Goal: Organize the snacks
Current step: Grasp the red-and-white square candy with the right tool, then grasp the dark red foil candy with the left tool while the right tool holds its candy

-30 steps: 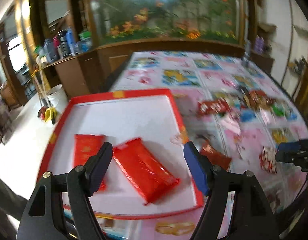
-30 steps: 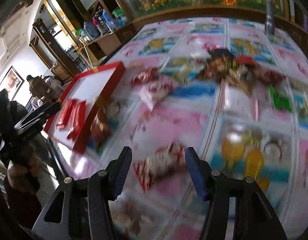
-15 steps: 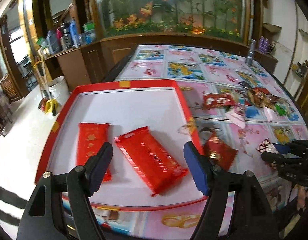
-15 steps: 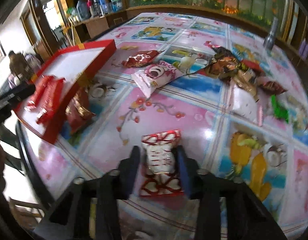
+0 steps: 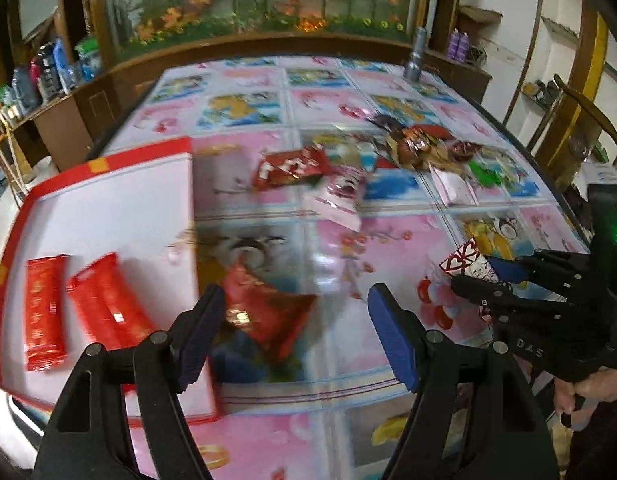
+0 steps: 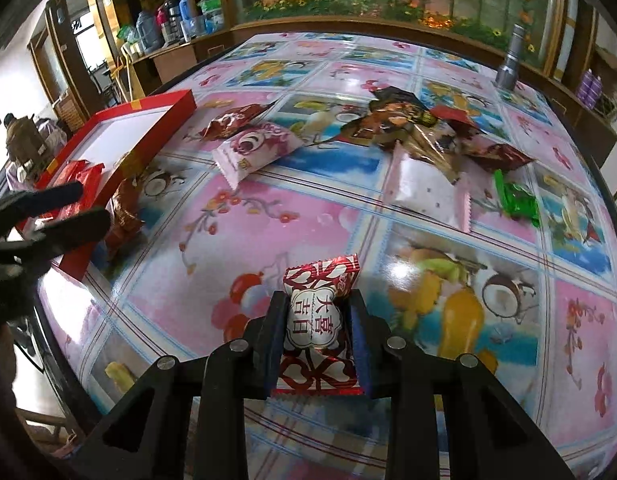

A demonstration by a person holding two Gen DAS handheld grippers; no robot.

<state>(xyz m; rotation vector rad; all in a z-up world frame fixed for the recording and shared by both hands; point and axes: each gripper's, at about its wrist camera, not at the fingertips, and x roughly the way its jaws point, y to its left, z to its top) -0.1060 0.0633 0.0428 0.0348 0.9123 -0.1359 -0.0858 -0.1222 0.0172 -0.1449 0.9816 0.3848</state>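
Candy packet (image 6: 317, 320): red-and-white heart pattern. Tray (image 5: 108, 164): red rim, white floor. Two bars (image 5: 108, 308) in tray: plain red. Counter (image 6: 268, 248): pink-and-blue picture squares. Fingers (image 5: 392, 340): blue pads.

Red-and-white heart-print candy pack (image 6: 317, 330) w/ Chinese characters sits upright, pinched between right gripper (image 6: 317, 344) pads, off the table. Red tray (image 5: 108, 164), white inside, holds two long red packs (image 5: 44, 312) (image 5: 108, 304) side by side near its front. Crinkled red pouch (image 5: 268, 316) lies just outside tray's right edge. Loose pile of mixed wrappers (image 6: 420, 136) well apart, toward far side.
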